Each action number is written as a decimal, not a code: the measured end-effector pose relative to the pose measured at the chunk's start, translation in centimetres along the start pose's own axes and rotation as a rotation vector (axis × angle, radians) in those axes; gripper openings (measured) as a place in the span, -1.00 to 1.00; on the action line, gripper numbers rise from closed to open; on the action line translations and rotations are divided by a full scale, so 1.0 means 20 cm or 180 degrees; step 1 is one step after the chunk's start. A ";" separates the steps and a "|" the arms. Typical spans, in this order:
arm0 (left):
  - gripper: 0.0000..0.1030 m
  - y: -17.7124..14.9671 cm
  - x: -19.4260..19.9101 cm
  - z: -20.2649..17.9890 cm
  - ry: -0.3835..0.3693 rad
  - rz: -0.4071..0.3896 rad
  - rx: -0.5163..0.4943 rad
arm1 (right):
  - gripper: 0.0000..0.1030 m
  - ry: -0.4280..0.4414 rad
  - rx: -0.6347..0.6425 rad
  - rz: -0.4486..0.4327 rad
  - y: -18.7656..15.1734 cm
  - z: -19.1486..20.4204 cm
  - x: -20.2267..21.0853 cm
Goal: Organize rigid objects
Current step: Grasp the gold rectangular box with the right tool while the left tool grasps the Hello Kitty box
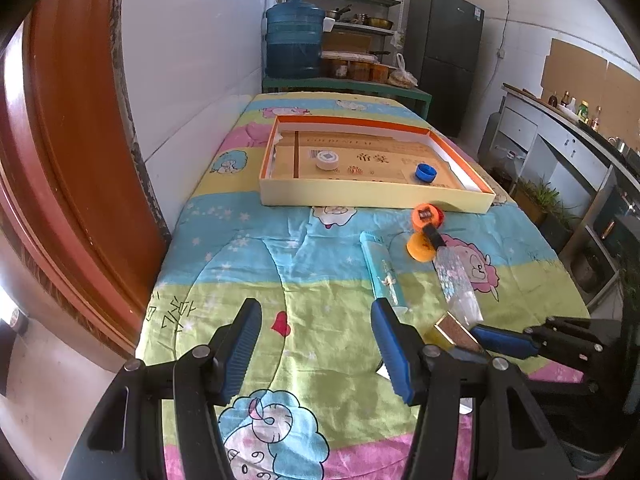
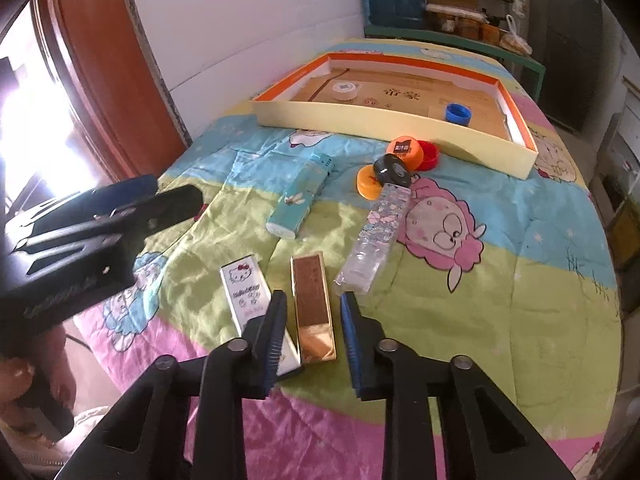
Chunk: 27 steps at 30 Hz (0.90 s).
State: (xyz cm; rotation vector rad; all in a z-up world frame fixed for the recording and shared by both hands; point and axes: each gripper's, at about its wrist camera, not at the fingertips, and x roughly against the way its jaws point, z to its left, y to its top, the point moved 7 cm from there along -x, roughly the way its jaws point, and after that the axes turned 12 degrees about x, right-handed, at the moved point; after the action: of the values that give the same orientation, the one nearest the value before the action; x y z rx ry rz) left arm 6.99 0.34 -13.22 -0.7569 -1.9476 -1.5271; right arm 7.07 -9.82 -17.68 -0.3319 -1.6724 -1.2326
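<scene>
My right gripper (image 2: 313, 298) points down over a gold lighter (image 2: 310, 280) lying on the quilt. Its pads stand on either side of the lighter with a narrow gap showing each side, so it is open. A white cartoon-cat lighter (image 2: 242, 292) lies just left of it, a clear patterned lighter (image 2: 376, 236) up to the right, and a teal lighter (image 2: 300, 204) further back. My left gripper (image 1: 316, 314) hangs wide open over bare quilt with nothing between its fingers. The cream tray (image 1: 360, 200) holds a white cap (image 1: 327, 159) and a blue cap (image 1: 425, 171).
Orange (image 2: 405, 151), red (image 2: 429, 155), black (image 2: 393, 170) and a second orange cap (image 2: 367, 182) cluster in front of the tray. A white wall and a red door frame (image 1: 80, 160) run along the left. A blue water jug (image 1: 294, 40), shelves and a fridge stand beyond the table.
</scene>
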 end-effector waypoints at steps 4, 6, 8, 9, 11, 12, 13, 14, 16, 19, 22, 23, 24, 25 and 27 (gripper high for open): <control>0.11 -0.02 0.00 -0.01 -0.0019 0.0031 -0.0016 | -0.65 0.0030 -0.0023 0.0000 0.01 -0.01 -0.02; 0.11 -0.04 0.01 -0.02 -0.0058 0.0058 -0.0017 | -0.65 0.0064 -0.0078 -0.0010 0.00 -0.03 -0.01; 0.11 -0.07 0.01 -0.04 -0.0100 0.0093 -0.0016 | -0.65 0.0043 -0.0097 -0.0031 -0.02 -0.05 0.01; 0.11 -0.08 0.02 -0.05 -0.0127 0.0111 -0.0016 | -0.65 0.0002 -0.0111 -0.0049 -0.03 -0.07 0.03; 0.11 -0.10 0.02 -0.08 -0.0191 0.0157 -0.0014 | -0.65 -0.0077 -0.0131 -0.0081 -0.05 -0.10 0.05; 0.11 -0.12 0.02 -0.10 -0.0219 0.0175 -0.0017 | -0.65 -0.0108 -0.0143 -0.0103 -0.06 -0.11 0.07; 0.11 -0.13 0.02 -0.12 -0.0238 0.0194 -0.0019 | -0.65 -0.0134 -0.0146 -0.0121 -0.07 -0.12 0.09; 0.11 -0.15 0.02 -0.14 -0.0247 0.0212 -0.0018 | -0.65 -0.0155 -0.0144 -0.0138 -0.08 -0.13 0.10; 0.11 -0.19 0.00 -0.18 -0.0287 0.0290 0.0011 | -0.65 -0.0167 -0.0136 -0.0175 -0.09 -0.14 0.13; 0.10 -0.23 -0.03 -0.21 -0.0269 0.0370 0.0087 | -0.65 -0.0153 -0.0114 -0.0230 -0.11 -0.13 0.15; 0.09 -0.26 -0.06 -0.23 -0.0183 0.0411 0.0175 | -0.65 -0.0128 -0.0075 -0.0296 -0.13 -0.13 0.18; 0.08 -0.27 -0.07 -0.23 -0.0155 0.0428 0.0208 | -0.65 -0.0100 -0.0077 -0.0325 -0.14 -0.13 0.19; 0.08 -0.27 -0.08 -0.23 -0.0116 0.0442 0.0244 | -0.65 -0.0080 -0.0082 -0.0346 -0.15 -0.14 0.19; 0.08 -0.28 -0.08 -0.23 -0.0084 0.0449 0.0278 | -0.65 -0.0065 -0.0088 -0.0363 -0.15 -0.14 0.20; 0.08 -0.28 -0.09 -0.23 -0.0061 0.0440 0.0354 | -0.65 -0.0031 -0.0110 -0.0408 -0.17 -0.16 0.21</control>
State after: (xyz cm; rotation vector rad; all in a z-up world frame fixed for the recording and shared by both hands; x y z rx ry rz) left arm 4.48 -5.51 -17.24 -0.8423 -1.9336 -1.3237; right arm 4.47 -15.23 -16.13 -0.2552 -1.7040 -1.3574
